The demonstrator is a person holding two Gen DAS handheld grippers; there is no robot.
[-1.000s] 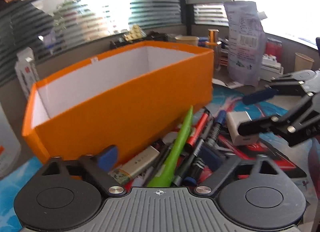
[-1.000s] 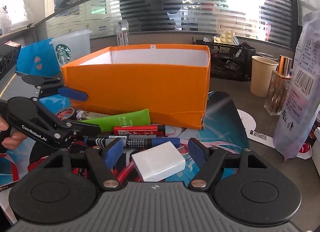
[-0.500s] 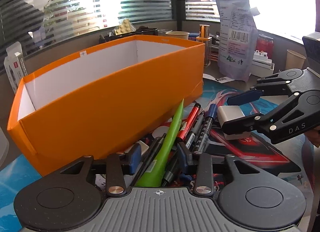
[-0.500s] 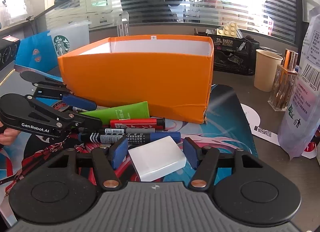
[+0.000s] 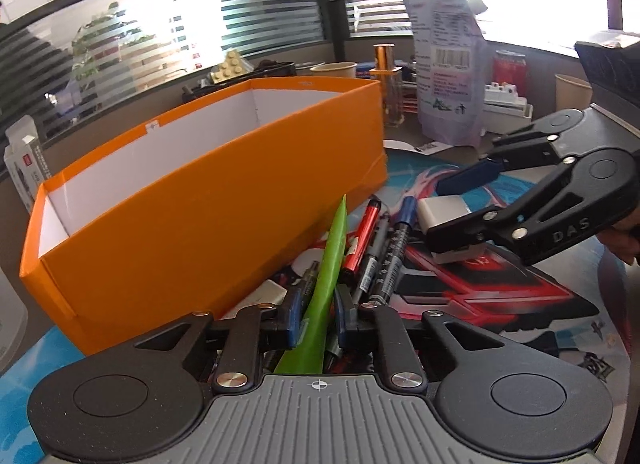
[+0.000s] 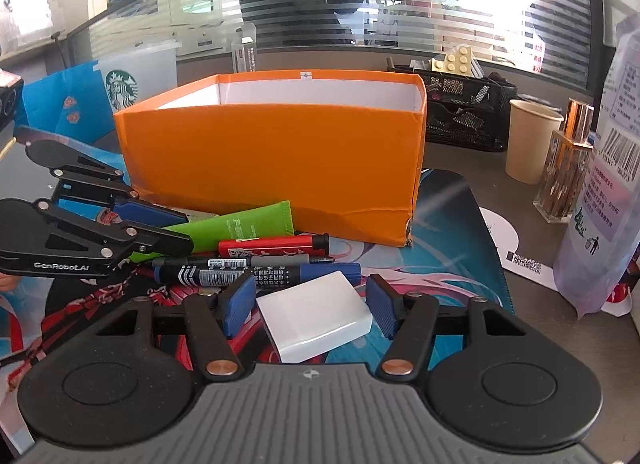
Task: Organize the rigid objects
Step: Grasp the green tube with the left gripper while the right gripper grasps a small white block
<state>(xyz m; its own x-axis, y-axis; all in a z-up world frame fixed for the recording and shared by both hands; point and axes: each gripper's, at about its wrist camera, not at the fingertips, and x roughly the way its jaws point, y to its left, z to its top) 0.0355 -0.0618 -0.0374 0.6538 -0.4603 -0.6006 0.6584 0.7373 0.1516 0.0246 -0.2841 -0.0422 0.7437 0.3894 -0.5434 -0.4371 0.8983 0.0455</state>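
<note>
An open orange box point(image 5: 200, 224) point(image 6: 272, 160) with a white inside stands on the printed mat. In front of it lie a green tube point(image 5: 334, 260) point(image 6: 244, 222), a red marker point(image 6: 272, 248) and a blue-capped black marker point(image 6: 256, 274). My left gripper point(image 5: 318, 312) point(image 6: 186, 231) is closing, and its blue pads press on the tube's near end from both sides. My right gripper point(image 6: 310, 308) point(image 5: 434, 210) holds a white charger block point(image 6: 316, 316) point(image 5: 442, 208), with a pad touching each side.
Right of the box stand a paper cup point(image 6: 530, 140), a glass perfume bottle point(image 6: 566, 180) and a tall printed pouch point(image 6: 600, 204). A black mesh organizer point(image 6: 460, 112) sits behind, and a Starbucks cup point(image 6: 132, 76) at the left. People stand beyond the glass partition.
The left jaws went from wide open to tight on the green tube. The right jaws narrowed onto the white block, then held still.
</note>
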